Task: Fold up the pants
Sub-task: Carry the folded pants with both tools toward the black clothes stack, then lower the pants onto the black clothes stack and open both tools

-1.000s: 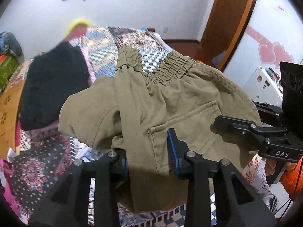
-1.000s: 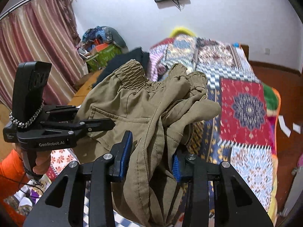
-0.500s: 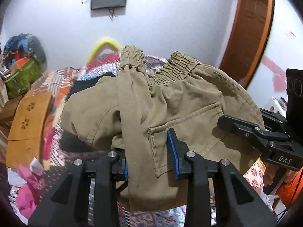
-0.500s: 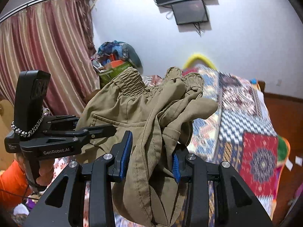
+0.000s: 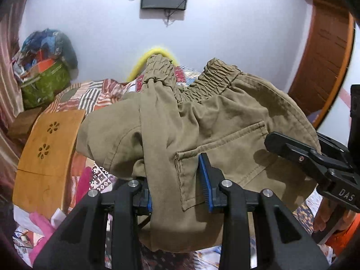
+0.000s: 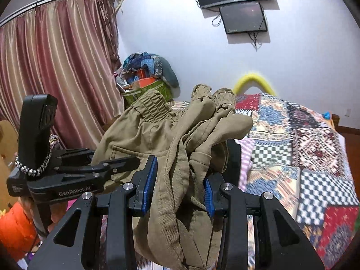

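Observation:
The khaki pants with an elastic waistband and a back pocket hang bunched in the air between both grippers. My left gripper is shut on the fabric beside the pocket. My right gripper is shut on a thick bundle of the pants, with the cuffs sticking up. The right gripper also shows at the right of the left wrist view, and the left gripper shows at the left of the right wrist view. The pants hide the bed straight below.
A patchwork quilt covers the bed. A wooden panel and pink cloth lie at the left. A green bag of clutter stands by the white wall. Striped curtains hang at the left. A wooden door is at the right.
Both grippers have lifted the pants and tilted upward. The wall and the screen on it now fill more of both views, and the bed has dropped lower.

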The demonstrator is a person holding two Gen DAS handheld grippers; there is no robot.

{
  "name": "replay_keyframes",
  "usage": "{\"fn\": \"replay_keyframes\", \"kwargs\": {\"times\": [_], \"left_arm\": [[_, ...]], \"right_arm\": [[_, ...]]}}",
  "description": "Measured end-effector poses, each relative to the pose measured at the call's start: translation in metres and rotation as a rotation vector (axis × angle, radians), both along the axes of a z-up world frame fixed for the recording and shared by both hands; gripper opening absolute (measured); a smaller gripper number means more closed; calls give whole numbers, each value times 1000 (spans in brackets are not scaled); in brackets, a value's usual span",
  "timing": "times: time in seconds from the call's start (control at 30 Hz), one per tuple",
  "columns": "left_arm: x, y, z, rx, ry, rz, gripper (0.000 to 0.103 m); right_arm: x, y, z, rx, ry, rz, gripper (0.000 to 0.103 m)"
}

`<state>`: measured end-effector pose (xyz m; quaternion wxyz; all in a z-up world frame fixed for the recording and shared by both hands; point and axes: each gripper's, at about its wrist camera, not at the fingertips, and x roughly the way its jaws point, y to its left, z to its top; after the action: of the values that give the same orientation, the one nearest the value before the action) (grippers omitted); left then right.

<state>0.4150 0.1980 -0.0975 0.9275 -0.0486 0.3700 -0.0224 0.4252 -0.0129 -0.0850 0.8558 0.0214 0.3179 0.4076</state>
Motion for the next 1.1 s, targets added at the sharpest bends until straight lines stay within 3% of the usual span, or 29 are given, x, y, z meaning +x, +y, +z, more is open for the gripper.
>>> {"fn": "replay_keyframes", "kwargs": {"times": [0.27, 0.47, 0.67, 0.77, 0.83, 0.93, 1.1], "left_arm": [[74, 46, -59, -100, 56, 46, 33], [91, 52, -76, -82, 45, 48, 37], [92, 58, -92, -72, 74, 48, 57], [88, 64, -96, -87, 84, 78, 75], [87, 71, -97, -129, 103, 110, 85], [80, 81, -95, -191, 112, 128, 85], [60, 76, -79, -128, 90, 165, 86]], "right_arm": [[43, 31, -46, -30, 36, -24, 34], [62, 35, -74, -46, 94, -45, 34], [61, 33, -91, -99, 148, -40, 37], [59, 31, -89, -120, 159, -33, 40], [59, 30, -87, -136, 175, -34, 48], [57, 25, -83, -159, 171, -47, 59], [49, 11, -70, -165, 139, -68, 66]]}}
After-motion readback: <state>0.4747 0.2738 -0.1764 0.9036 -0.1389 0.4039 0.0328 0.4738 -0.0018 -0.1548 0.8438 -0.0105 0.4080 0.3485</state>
